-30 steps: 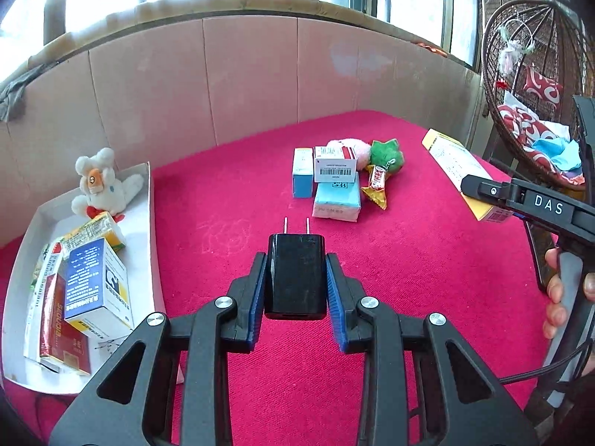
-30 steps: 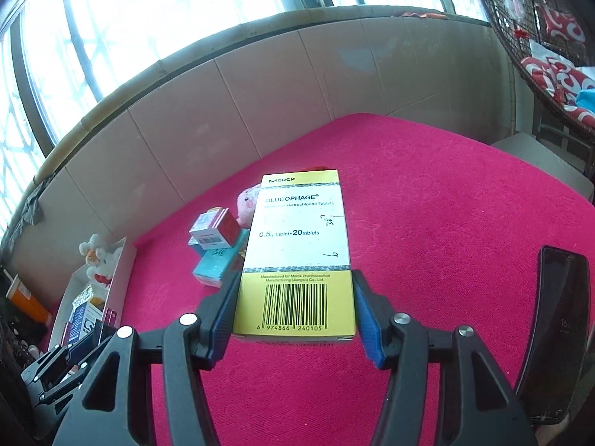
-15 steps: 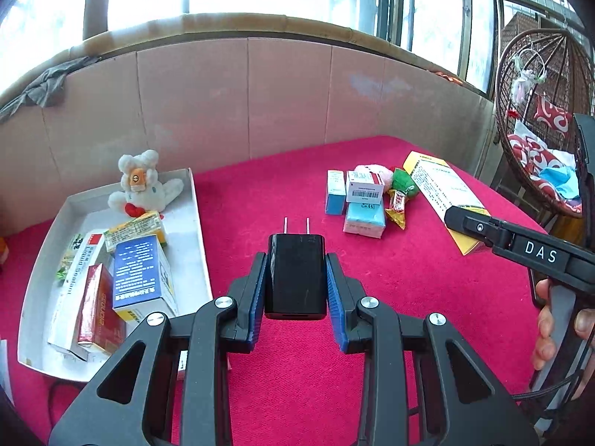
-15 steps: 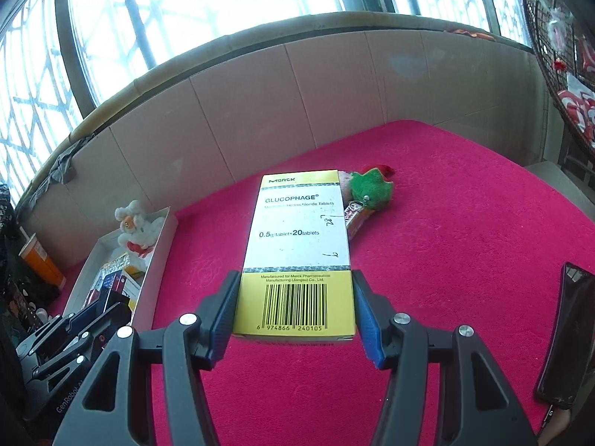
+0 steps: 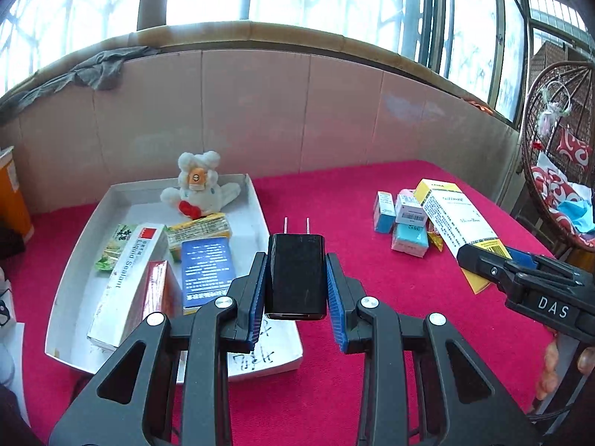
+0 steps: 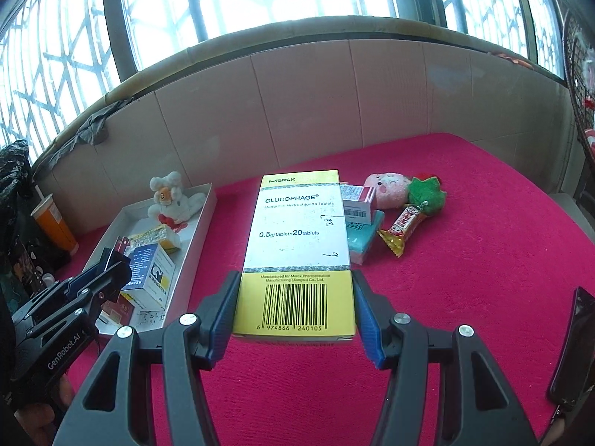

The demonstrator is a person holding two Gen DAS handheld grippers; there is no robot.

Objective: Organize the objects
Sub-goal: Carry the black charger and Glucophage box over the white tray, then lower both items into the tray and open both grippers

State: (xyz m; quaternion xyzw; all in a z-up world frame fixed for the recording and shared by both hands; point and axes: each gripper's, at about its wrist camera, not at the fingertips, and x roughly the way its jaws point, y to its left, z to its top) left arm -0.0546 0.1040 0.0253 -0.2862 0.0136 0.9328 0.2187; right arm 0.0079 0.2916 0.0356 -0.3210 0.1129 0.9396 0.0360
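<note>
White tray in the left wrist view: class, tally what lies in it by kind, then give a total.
Boxes: 3 (white box, red box, blue box)
Packets: 2 (green packet, yellow packet)
Plush toys: 1 (plush toy)
Total in the tray: 6

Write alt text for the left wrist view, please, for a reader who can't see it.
The left gripper clamps a black charger above a red cloth, beside a white tray of boxes with a plush toy. At right, the right gripper holds a yellow box.
</note>
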